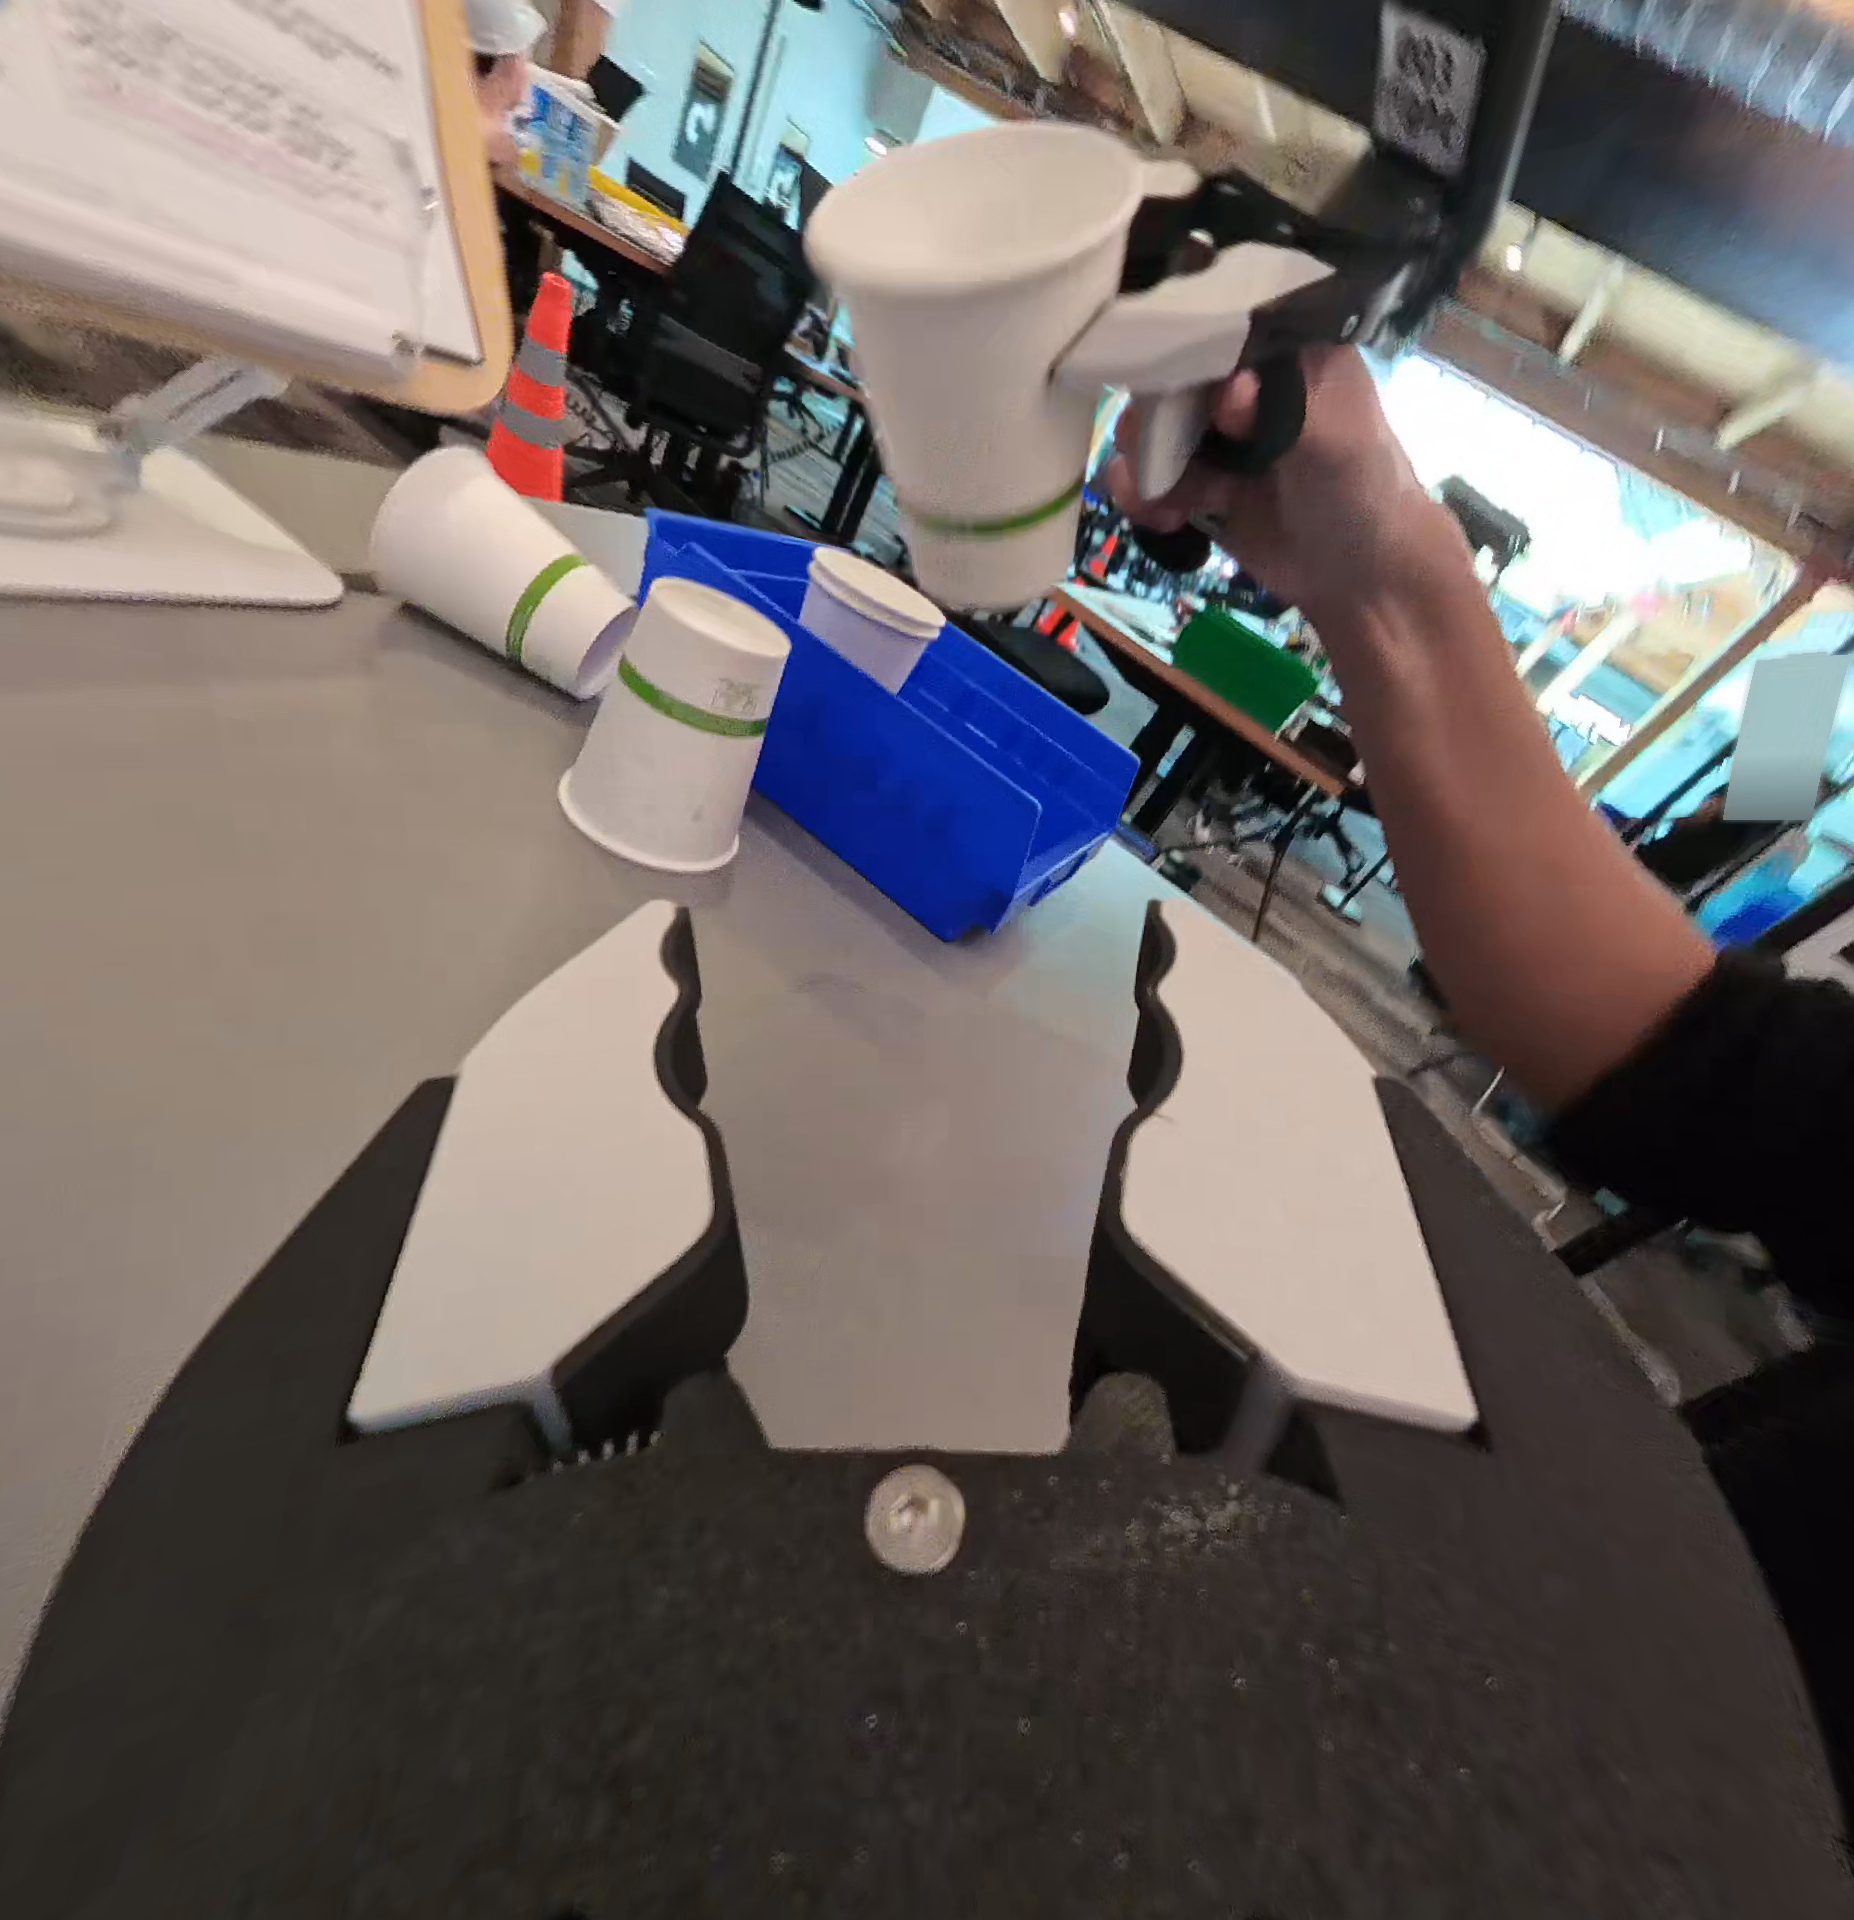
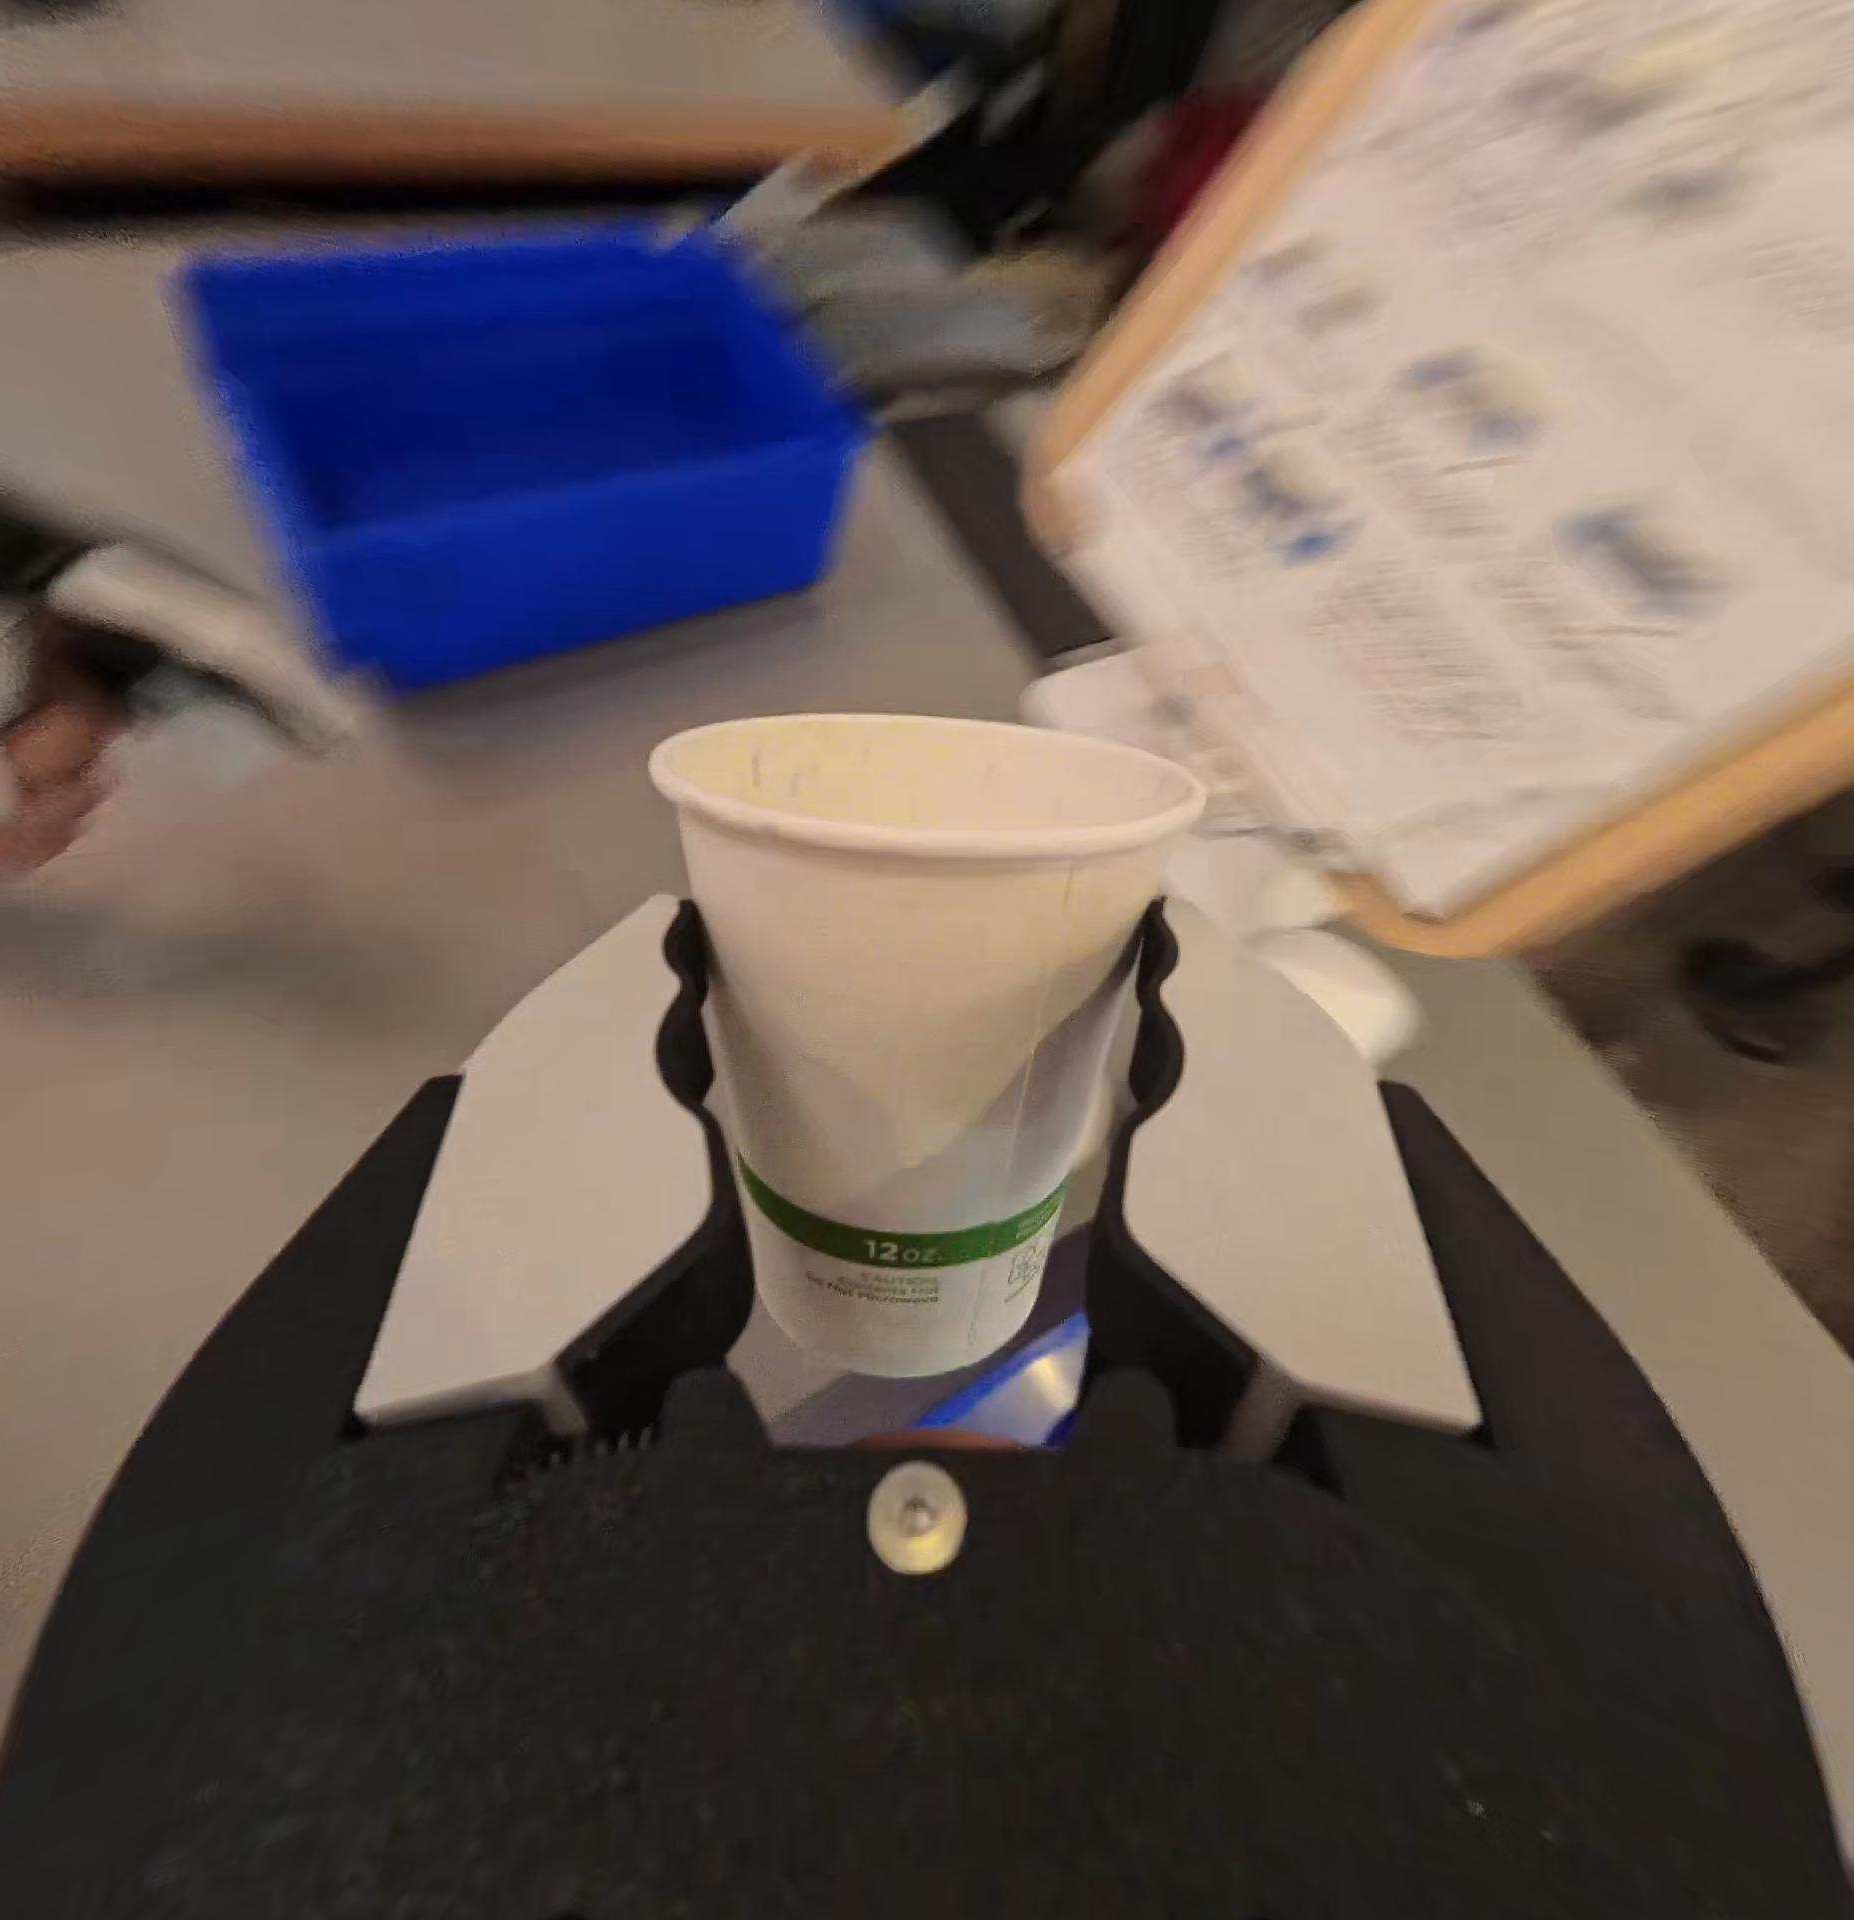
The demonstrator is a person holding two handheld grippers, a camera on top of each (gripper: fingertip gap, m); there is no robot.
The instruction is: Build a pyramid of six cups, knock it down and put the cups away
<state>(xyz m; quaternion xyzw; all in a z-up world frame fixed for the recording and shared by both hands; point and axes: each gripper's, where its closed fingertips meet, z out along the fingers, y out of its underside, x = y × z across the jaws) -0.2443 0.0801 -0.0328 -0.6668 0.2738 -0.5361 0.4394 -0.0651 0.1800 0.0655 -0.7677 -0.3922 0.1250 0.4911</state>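
Note:
My right gripper (image 2: 918, 935) is shut on a white paper cup (image 2: 912, 997) with a green band, held upright and dented by the grip. In the left wrist view that gripper (image 1: 1099, 301) holds the cup (image 1: 980, 353) in the air above a blue bin (image 1: 933, 758). A cup (image 1: 866, 623) stands upside down in the bin. Another cup (image 1: 679, 727) stands upside down on the grey table (image 1: 227, 935) beside the bin. A third cup (image 1: 497, 571) lies on its side behind it. My left gripper (image 1: 918, 925) is open and empty above the table.
A clipboard with papers (image 1: 206, 177) stands on a white stand (image 1: 154, 540) at the table's far left; it also shows in the right wrist view (image 2: 1505, 457). The blue bin (image 2: 518, 447) is blurred there. An orange cone (image 1: 538, 395) and office chairs are beyond the table.

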